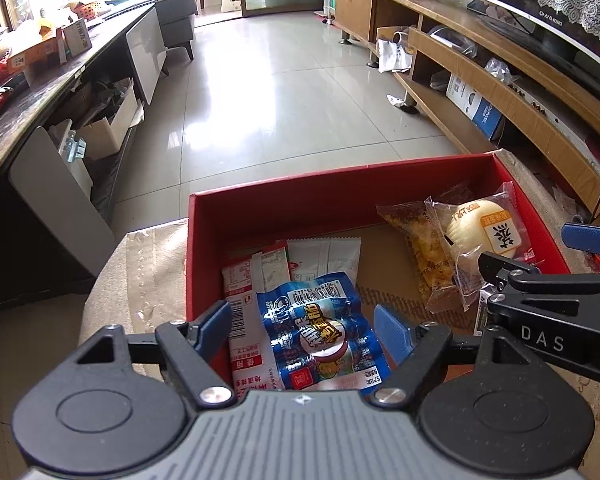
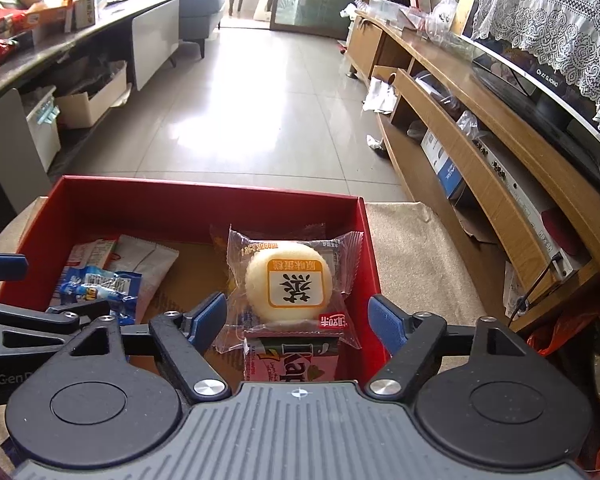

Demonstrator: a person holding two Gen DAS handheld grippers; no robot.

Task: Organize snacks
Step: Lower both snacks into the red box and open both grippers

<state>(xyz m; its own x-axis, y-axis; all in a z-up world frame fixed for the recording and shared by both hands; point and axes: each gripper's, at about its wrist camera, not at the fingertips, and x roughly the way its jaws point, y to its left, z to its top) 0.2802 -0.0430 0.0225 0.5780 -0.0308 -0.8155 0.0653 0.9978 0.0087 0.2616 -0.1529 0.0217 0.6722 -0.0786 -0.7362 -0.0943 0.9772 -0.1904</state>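
A red cardboard box (image 1: 260, 212) (image 2: 180, 204) on a beige-covered table holds the snacks. In the left wrist view a blue sausage packet (image 1: 320, 332) lies on red-and-white sachets (image 1: 244, 296), under my left gripper (image 1: 304, 328), whose blue pads stand apart, not touching it. A clear-wrapped round cake (image 2: 288, 280) (image 1: 480, 236) lies on a pink wafer pack (image 2: 292, 360), beside a brown snack bag (image 1: 420, 248). My right gripper (image 2: 298, 318) hangs over the cake with its fingers wide on either side, pads clear of the wrapper. Each gripper shows at the edge of the other's view.
Beyond the box lies a glossy tiled floor (image 1: 260, 80). A long wooden TV cabinet (image 2: 480, 128) with a television runs along the right. On the left stands a dark counter (image 1: 40, 80) piled with boxes, with cartons underneath. A grey sofa (image 1: 176, 16) sits further back.
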